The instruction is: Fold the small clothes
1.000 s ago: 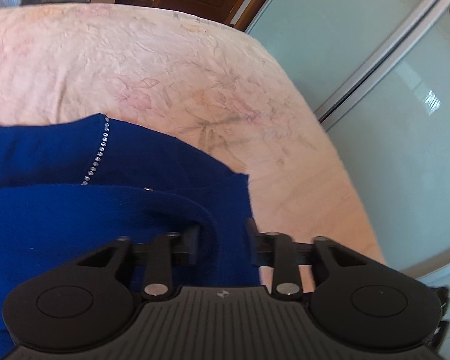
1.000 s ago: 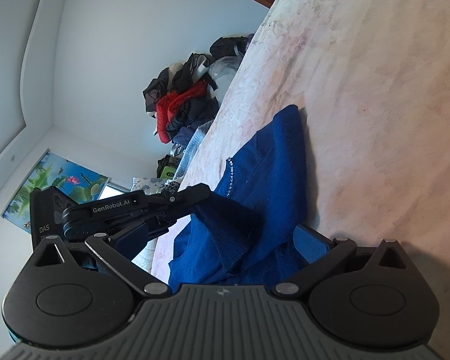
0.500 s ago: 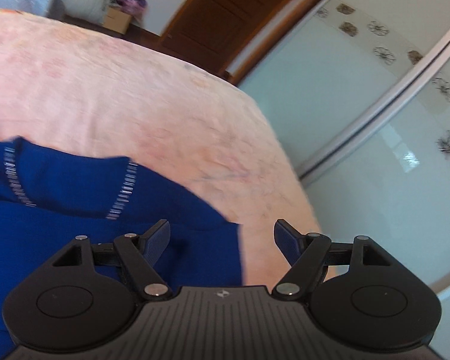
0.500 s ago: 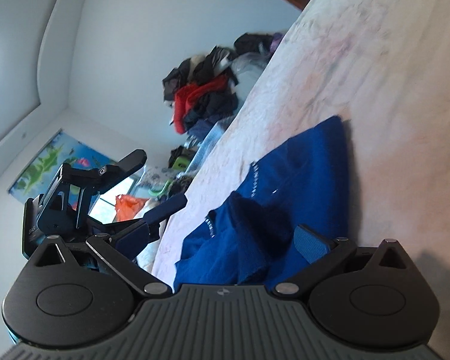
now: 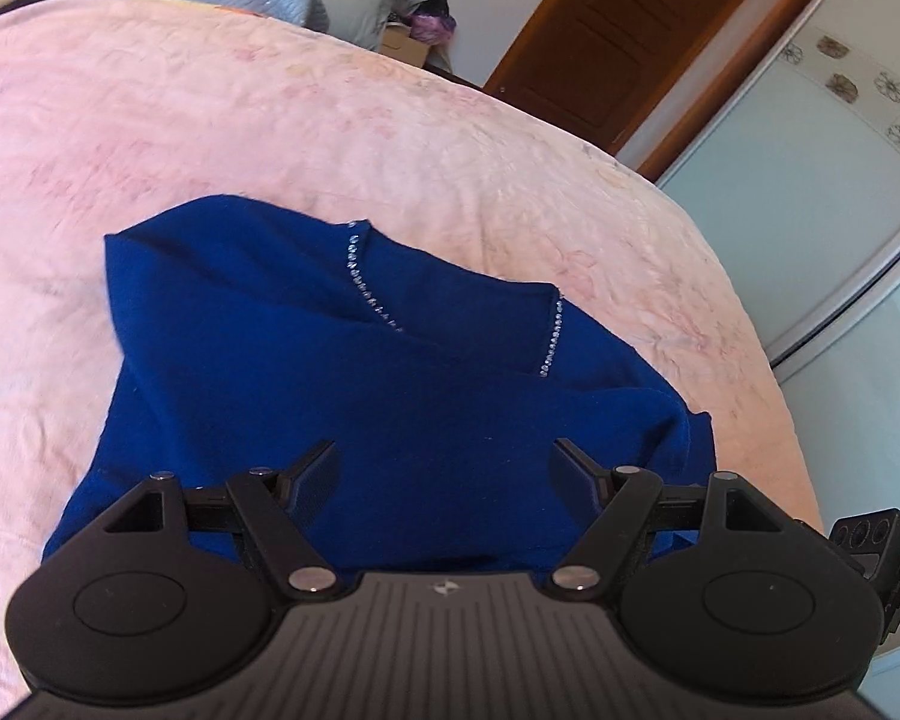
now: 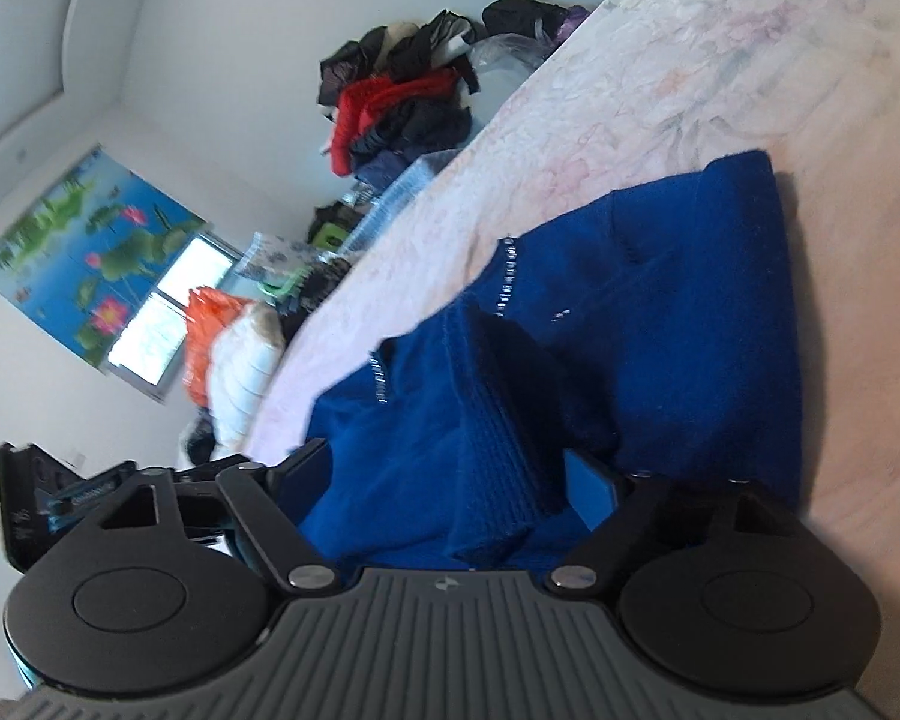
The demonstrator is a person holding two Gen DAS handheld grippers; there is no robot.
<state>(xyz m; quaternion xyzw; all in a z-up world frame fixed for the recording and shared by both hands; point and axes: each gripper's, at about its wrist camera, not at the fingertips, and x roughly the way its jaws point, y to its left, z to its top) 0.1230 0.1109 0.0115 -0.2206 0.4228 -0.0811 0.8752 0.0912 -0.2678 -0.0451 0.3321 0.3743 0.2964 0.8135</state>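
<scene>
Left gripper (image 5: 444, 468) jaws spread above blue garment (image 5: 342, 372), gripping nothing; right gripper (image 6: 450, 468) jaws closing, a ribbed blue fold between them, pads not pressing; garment lies rumpled on pink bedspread (image 5: 270, 120); clothes pile (image 6: 402, 96) beyond.

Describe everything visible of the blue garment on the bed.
The blue garment is a deep royal-blue knit, soft and fuzzy looking, with rows of small rhinestones along two edges. It lies partly folded and rumpled on the pink bedspread, layers overlapping, with a ribbed flap standing up in the right wrist view. The left gripper is open over it, not pinching. The right gripper is closing, the ribbed flap between its fingers, not visibly pressed.
</scene>
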